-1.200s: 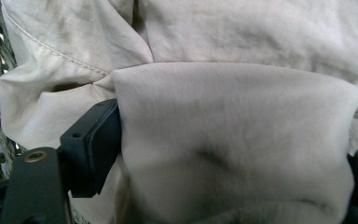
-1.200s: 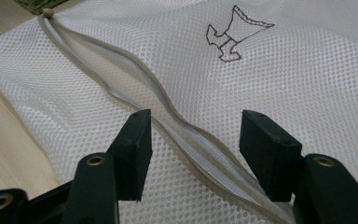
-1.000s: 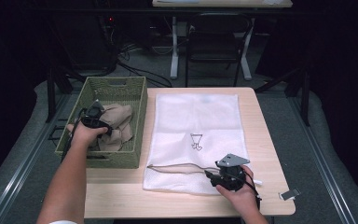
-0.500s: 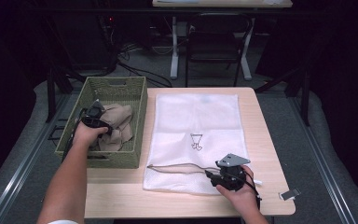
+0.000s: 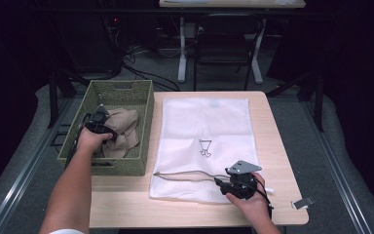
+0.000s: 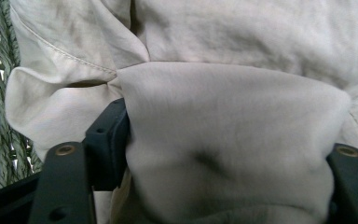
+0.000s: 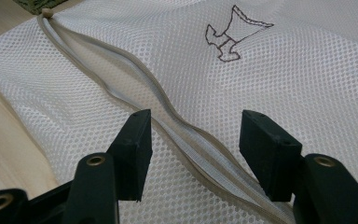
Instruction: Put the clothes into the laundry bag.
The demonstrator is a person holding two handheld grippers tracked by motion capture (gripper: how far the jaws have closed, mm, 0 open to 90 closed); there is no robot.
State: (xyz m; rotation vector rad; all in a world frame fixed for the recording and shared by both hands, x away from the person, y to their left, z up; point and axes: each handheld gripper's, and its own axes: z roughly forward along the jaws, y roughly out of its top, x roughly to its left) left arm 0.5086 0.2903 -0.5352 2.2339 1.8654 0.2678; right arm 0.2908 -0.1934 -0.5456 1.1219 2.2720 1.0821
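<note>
Table (image 5: 272, 122): mesh bag (image 5: 204, 131) lies lengthwise, zipper (image 7: 168, 126) nearest.

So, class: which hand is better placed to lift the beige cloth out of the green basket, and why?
Left. The left tongs already straddle a fold of the beige cloth inside the green basket. The right tongs rest open over the zipper of the white mesh bag.

Wicker basket (image 5: 136, 107) sits on desk (image 5: 126, 204) left side, crumpled garment (image 5: 124, 127) inside it. Mesh laundry bag (image 5: 209, 122) lies flat right of basket, zipper (image 5: 185, 175) along its near edge.
</note>
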